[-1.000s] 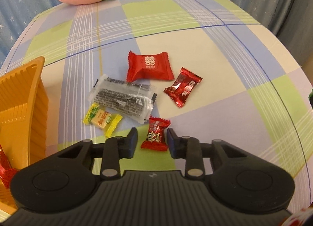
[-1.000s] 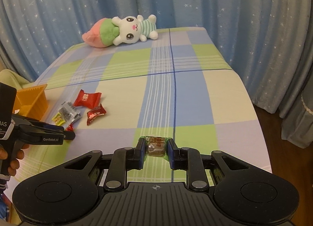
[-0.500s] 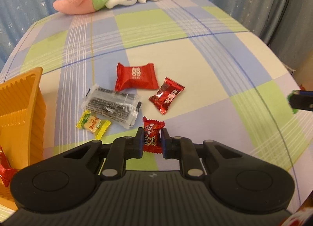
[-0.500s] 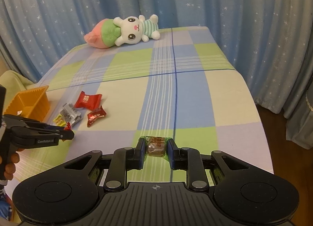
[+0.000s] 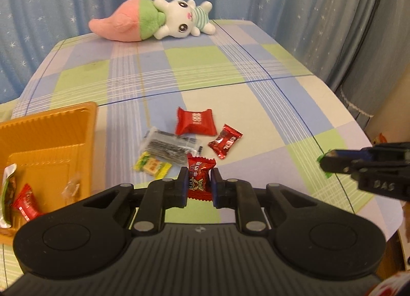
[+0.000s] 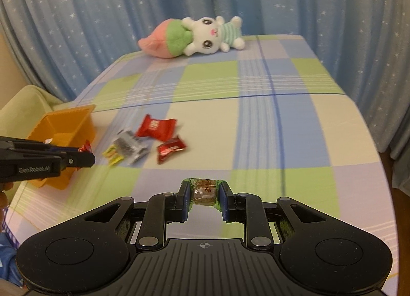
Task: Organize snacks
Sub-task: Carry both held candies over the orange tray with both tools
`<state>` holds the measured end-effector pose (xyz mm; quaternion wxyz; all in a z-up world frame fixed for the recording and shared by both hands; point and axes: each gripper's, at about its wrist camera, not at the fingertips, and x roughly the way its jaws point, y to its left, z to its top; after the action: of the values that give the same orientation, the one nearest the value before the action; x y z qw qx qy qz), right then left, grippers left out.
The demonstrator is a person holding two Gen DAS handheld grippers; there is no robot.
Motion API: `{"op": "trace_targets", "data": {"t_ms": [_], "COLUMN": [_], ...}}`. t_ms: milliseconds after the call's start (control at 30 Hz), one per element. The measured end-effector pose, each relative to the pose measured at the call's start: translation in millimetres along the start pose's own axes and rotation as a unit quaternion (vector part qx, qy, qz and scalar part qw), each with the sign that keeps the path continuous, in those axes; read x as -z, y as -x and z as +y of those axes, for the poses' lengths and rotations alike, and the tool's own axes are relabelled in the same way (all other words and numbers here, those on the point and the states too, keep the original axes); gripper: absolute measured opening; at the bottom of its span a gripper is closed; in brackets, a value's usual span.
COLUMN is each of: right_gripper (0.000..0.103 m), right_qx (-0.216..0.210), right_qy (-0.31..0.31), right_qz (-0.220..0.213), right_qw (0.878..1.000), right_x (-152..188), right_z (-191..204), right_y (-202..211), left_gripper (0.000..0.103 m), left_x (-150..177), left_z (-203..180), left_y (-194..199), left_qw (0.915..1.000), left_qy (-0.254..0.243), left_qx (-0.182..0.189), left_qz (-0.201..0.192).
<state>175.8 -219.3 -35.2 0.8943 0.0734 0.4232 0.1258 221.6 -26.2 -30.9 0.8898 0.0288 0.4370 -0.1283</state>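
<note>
left tongs point(image 5: 198, 183) have lifted, clamping the red candy point(image 5: 200, 179); right tongs point(image 6: 204, 200) pinch a green-wrapped candy point(image 6: 204, 191).

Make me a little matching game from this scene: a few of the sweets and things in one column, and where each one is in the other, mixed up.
Things
1. small red candy
2. green-wrapped brown candy
3. yellow candy
4. plush bunny

Places
A. lying on the tablecloth beside the clear packet with dark contents
B. at the far end of the table by the curtain
C. pinched in the left claw
D. pinched in the right claw

Pairs: 1-C, 2-D, 3-A, 4-B
</note>
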Motion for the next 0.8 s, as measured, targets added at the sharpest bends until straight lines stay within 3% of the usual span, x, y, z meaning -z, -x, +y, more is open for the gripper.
{"op": "trace_targets", "data": {"t_ms": [333, 800], "right_gripper": [0.024, 0.024], "right_qx": [-0.034, -0.083], "right_qy": [0.013, 0.04], "right_qz": [-0.005, -0.012], "right_qw": [0.999, 0.996], "right_x": [-10, -33], "right_z": [69, 178], "right_y": [-14, -55], "left_gripper": [0.016, 0.016], "left_x": [4, 13], "left_z": [59, 171], "left_y": [42, 76], "left_qw": [0.9997, 0.9974], "left_qy": [0.017, 0.046], "left_qx": [-0.007, -0.044], "left_qz": [-0.018, -0.033]}}
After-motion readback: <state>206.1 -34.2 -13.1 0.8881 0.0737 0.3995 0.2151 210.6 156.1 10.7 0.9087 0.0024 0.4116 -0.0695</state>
